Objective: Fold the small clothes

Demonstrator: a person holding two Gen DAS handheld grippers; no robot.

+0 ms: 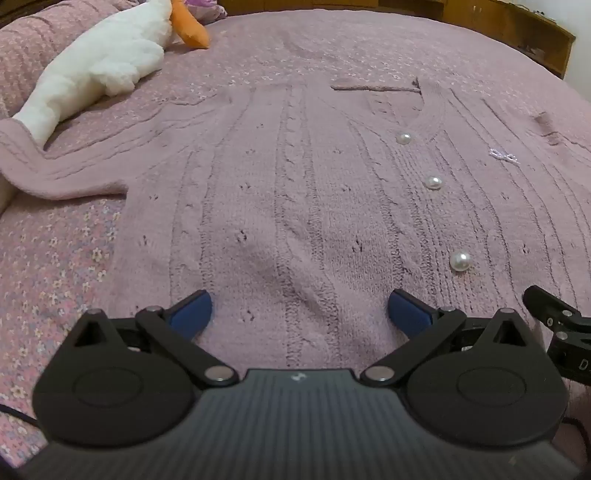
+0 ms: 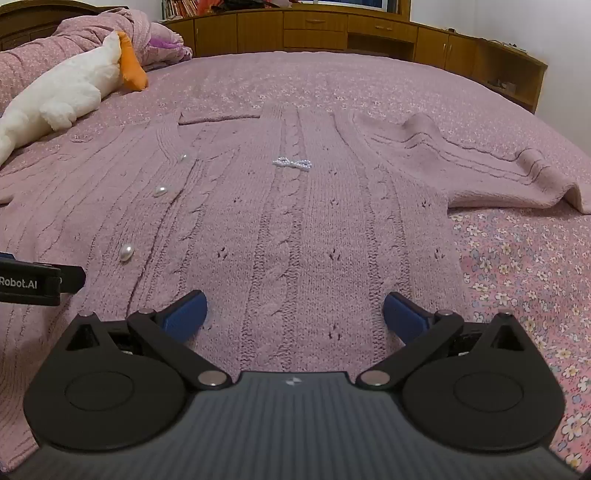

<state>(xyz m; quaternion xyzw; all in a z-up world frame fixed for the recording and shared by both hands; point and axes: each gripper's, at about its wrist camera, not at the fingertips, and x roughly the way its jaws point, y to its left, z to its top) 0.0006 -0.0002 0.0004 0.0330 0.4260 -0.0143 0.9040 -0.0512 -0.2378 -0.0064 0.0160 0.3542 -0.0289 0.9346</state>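
- The bed (image 2: 424,88), under a pink floral spread, carried everything; a wooden cabinet (image 2: 332,33) ran along its far side.
- The cardigan (image 1: 295,192), a mauve cable knit, lay spread flat and front-up in the middle of the bed, buttoned, hem toward the cameras, both sleeves out sideways.
- By its look it would be soft, limp and fairly light, and would sag and stretch if lifted by one point. The ribbed hem corners, or the shoulder and sleeve seams, looked like the surest places to pinch.
- A white plush goose (image 1: 96,70) with an orange beak lay on the spread near the left sleeve (image 1: 55,166), close to the cuff.
- The left hand-held gripper (image 1: 299,314) hovered over the lower left panel, jaws wide apart with nothing between them.
- The right hand-held gripper (image 2: 295,314) hung over the lower right panel, likewise spread and empty.
- Pearl buttons (image 1: 434,182) ran down the placket; these looked hard and slippery, best avoided when gripping.
- A small beaded bow (image 2: 291,163) sat on the right chest, possibly delicate.
- Writing on the left gripper's side, seen from the right wrist, read "Robot.AI" (image 2: 18,283), cut off at the frame edge.
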